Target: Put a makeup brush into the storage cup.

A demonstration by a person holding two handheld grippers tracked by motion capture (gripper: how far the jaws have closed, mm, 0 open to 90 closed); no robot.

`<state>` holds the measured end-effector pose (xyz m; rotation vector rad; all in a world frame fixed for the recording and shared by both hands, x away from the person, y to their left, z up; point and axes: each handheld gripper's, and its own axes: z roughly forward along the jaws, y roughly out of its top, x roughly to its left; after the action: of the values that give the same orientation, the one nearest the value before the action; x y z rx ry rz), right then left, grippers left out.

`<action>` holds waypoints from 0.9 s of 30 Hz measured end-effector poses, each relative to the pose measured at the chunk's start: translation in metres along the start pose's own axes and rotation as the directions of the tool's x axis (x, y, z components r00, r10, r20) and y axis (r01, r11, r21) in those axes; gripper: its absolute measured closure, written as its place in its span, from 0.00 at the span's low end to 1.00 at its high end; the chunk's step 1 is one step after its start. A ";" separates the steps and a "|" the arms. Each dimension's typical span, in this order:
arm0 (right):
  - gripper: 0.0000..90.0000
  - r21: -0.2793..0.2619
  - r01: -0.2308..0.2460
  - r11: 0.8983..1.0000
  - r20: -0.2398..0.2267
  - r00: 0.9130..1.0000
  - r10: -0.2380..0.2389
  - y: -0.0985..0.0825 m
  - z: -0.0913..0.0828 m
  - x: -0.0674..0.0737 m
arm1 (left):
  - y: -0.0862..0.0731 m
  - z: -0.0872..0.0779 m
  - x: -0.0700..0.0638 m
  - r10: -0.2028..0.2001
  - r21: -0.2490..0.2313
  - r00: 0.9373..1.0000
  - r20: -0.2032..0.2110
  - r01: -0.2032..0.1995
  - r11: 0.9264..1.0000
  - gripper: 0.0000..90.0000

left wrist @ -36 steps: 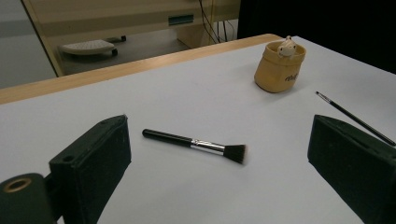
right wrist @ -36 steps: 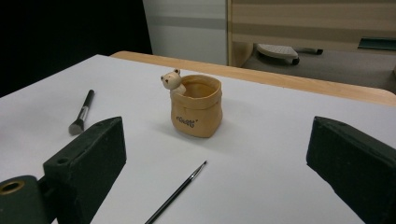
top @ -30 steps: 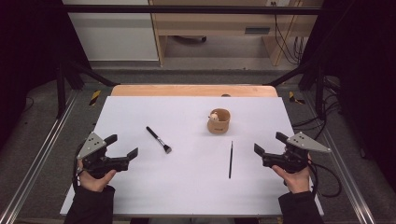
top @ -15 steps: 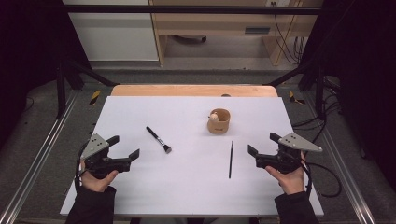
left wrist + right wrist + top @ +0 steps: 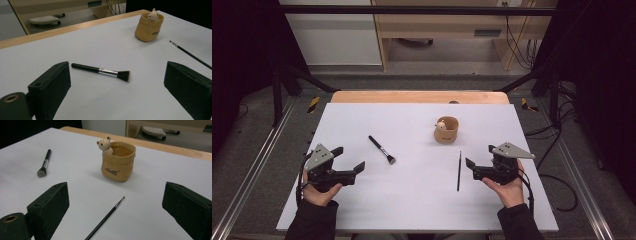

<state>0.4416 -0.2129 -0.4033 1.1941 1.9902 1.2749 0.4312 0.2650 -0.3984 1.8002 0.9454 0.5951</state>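
Nearest the person, both grippers rest low over the white table (image 5: 422, 210) with jaws spread wide and empty — the left gripper (image 5: 354, 167) aimed at the makeup brush (image 5: 382, 149), the right gripper (image 5: 470, 165) just beside the thin brush (image 5: 459, 171).

The thin brush lies flat, its tip pointing away toward the pot (image 5: 446, 129). It looks very light and stiff, but so slim that the jaws must close right down at the table surface; mid-handle seems the safest hold, since it could roll or skid.

The makeup brush, farther left, lies at a slant. Its black handle is thicker and easier to pinch — better there than on the soft bristles.

Beyond both stands the small tan pot with a bear figure, probably ceramic and easy to tip.
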 end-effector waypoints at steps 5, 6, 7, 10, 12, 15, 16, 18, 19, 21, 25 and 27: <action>0.10 0.044 0.005 0.999 0.000 1.000 -0.005 -0.003 0.013 0.005 | 0.000 0.000 0.000 0.005 0.006 1.000 0.002 -0.005 1.000 0.07; 0.11 0.053 0.006 0.999 0.002 1.000 -0.006 -0.004 0.016 0.006 | 0.000 0.000 0.000 0.006 0.006 1.000 0.002 -0.006 1.000 0.07; 0.11 0.062 0.005 0.998 0.003 1.000 -0.005 -0.005 0.019 0.007 | 0.000 0.000 0.000 0.006 0.006 1.000 0.002 -0.006 1.000 0.07; 0.12 0.081 0.012 0.997 0.002 1.000 -0.012 -0.006 0.025 0.009 | -0.001 0.001 0.000 0.007 0.007 1.000 0.002 -0.007 1.000 0.07; 0.13 0.103 0.011 0.995 0.008 1.000 -0.012 -0.008 0.031 0.010 | -0.001 0.002 -0.001 0.002 0.005 1.000 0.002 -0.002 1.000 0.07; 0.14 0.122 0.007 0.993 0.007 1.000 -0.008 -0.009 0.036 0.012 | -0.001 0.002 -0.001 0.011 0.013 1.000 0.003 -0.011 1.000 0.07; 0.15 0.126 0.008 0.992 0.008 1.000 -0.009 -0.010 0.037 0.012 | -0.001 0.003 -0.002 0.011 0.013 1.000 0.005 -0.011 1.000 0.07; 0.16 0.139 0.016 0.990 0.005 1.000 -0.017 -0.012 0.040 0.013 | -0.001 0.003 -0.002 0.014 0.016 1.000 0.006 -0.014 1.000 0.07; 0.16 0.146 0.008 0.989 0.005 1.000 -0.009 -0.013 0.042 0.014 | -0.001 0.003 -0.002 0.014 0.016 1.000 0.006 -0.014 1.000 0.07; 0.17 0.160 0.020 0.987 0.000 1.000 -0.021 -0.015 0.046 0.015 | -0.001 0.004 -0.002 0.014 0.017 1.000 0.007 -0.014 1.000 0.07; 0.19 0.191 0.019 0.981 0.003 1.000 -0.020 -0.018 0.052 0.017 | -0.002 0.004 -0.003 0.011 0.016 1.000 0.009 -0.011 1.000 0.07; 0.20 0.199 0.017 0.980 0.003 1.000 -0.018 -0.019 0.054 0.017 | -0.002 0.004 -0.003 0.011 0.016 1.000 0.009 -0.011 1.000 0.07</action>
<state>0.4666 -0.1759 -0.4438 1.2666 2.1600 1.0832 0.4319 0.2607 -0.4019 1.8218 0.9374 0.5878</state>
